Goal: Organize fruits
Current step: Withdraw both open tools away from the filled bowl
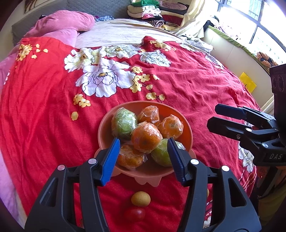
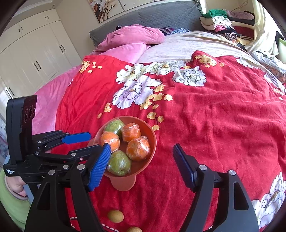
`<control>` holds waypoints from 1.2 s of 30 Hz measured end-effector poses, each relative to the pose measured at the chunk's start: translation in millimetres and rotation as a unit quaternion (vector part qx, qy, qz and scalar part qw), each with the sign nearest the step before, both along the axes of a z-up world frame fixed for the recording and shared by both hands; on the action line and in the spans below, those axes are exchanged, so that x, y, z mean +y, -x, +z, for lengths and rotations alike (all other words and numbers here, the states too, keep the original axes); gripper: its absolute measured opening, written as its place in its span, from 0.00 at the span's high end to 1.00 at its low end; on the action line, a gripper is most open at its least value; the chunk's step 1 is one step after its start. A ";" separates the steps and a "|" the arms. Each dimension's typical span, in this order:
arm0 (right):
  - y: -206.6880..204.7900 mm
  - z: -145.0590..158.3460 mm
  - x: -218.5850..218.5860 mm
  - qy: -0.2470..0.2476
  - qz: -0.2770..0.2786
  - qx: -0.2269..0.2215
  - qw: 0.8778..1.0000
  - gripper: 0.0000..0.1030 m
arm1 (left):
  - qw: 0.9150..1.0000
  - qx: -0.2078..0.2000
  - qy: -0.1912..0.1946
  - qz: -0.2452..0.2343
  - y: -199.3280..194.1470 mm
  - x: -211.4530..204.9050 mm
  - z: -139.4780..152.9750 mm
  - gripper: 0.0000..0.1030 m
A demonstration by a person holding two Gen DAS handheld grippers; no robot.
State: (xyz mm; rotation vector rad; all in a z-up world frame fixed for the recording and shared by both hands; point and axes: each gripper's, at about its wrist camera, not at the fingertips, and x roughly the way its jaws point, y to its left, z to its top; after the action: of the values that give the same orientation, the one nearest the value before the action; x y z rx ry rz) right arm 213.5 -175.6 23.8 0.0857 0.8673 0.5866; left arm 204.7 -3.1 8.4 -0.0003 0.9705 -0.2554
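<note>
A salmon-pink footed bowl stands on the red flowered bedspread, also in the right wrist view. It holds several plastic-wrapped oranges and two wrapped green fruits. My left gripper is open and empty, hovering just over the bowl's near side. A small yellow fruit and a red one lie on the spread beneath it. My right gripper is open and empty, to the right of the bowl; it shows in the left wrist view. Two small yellow fruits lie near it.
The red bedspread covers the bed, with pink bedding at the head and left side. Folded clothes are piled at the far corner. A window and padded ledge run along the right. White wardrobes stand at the left.
</note>
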 end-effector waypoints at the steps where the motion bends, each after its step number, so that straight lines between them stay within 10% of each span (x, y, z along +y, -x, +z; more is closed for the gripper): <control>1: 0.6 0.8 0.1 0.001 0.000 -0.001 1.000 0.27 | 1.000 -0.001 0.000 0.001 1.1 0.3 0.8 0.52; 36: 40.6 43.0 -1.0 0.017 -0.007 -0.060 0.998 0.08 | 0.999 -0.033 -0.003 0.039 30.9 12.6 30.1 0.10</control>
State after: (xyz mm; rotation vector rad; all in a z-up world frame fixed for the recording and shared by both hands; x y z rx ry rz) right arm 172.9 -176.6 66.7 0.0259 0.7596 0.5577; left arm 173.8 9.5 38.5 -0.0239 0.9041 -0.1797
